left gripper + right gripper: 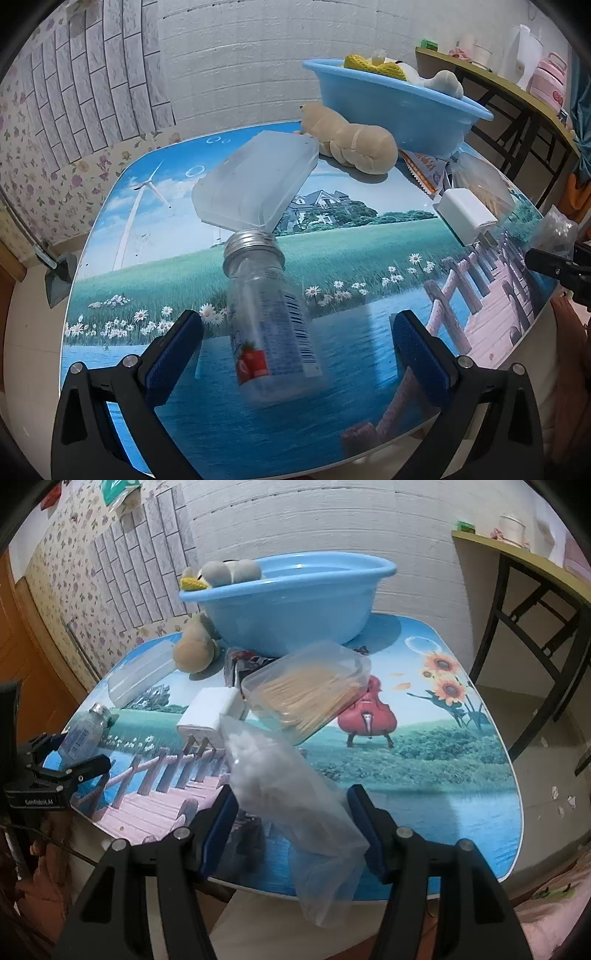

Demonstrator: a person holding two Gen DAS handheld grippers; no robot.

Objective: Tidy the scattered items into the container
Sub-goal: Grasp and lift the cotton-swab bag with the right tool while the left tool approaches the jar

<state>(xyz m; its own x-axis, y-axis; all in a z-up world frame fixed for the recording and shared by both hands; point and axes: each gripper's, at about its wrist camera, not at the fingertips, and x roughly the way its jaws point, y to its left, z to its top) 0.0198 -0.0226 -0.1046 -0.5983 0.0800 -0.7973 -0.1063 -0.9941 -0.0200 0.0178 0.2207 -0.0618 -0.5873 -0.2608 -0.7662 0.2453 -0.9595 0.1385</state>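
Left gripper (295, 347) is spread wide – the small bottle (269, 317) lies between its fingers, released. Right gripper (291, 830) is half open around a clear bag (291, 797), pads not visibly pressing. Blue basin (288, 602) sits at 12 o'clock on the bench (443, 775) – soft toys already inside.
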